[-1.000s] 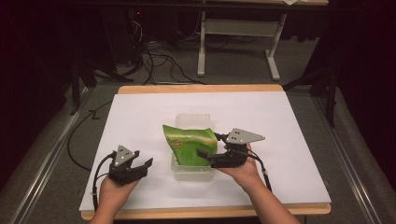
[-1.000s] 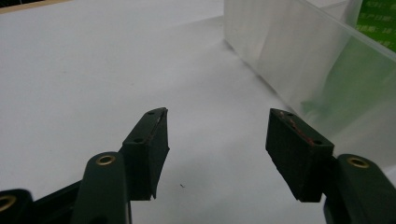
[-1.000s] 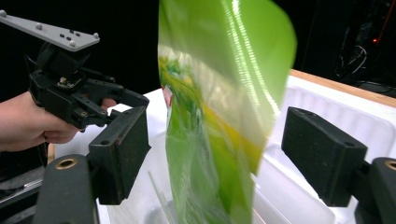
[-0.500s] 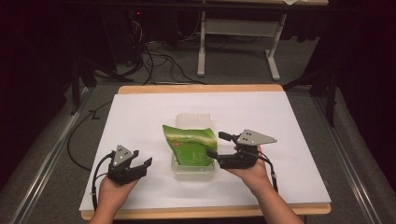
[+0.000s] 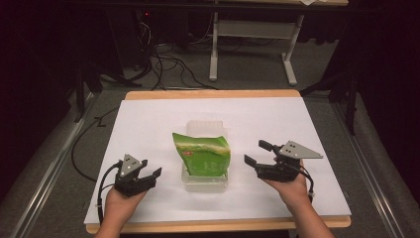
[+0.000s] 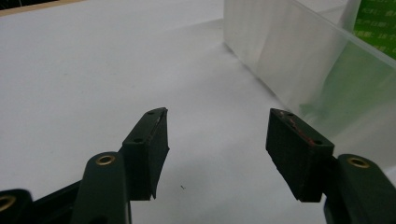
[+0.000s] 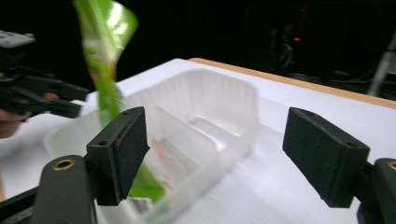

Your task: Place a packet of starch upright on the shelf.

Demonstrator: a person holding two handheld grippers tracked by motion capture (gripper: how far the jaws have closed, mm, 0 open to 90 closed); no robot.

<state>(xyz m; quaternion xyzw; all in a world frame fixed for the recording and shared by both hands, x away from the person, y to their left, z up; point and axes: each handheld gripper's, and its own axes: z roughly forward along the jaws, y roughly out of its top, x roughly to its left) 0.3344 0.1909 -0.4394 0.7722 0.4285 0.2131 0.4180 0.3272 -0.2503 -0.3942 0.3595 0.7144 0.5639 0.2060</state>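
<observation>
Green bag (image 5: pixel 202 154) stands tilted in the clear plastic tray (image 5: pixel 204 181) at mid-table, between my left gripper (image 5: pixel 148 174) and right gripper (image 5: pixel 258 153), both wide open, holding nothing.

Change over the last second. The right gripper (image 5: pixel 257 153) has left the green bag (image 5: pixel 203 154): a second ago its jaws met the bag's right edge, half a second ago they were just clear of it, and now they stand wide apart, empty, well to the bag's right. The bag, released, stands in the clear plastic container (image 5: pixel 204 179), leaning away from that gripper. In the right gripper view the bag (image 7: pixel 106 56) lies beyond the left jaw.
</observation>
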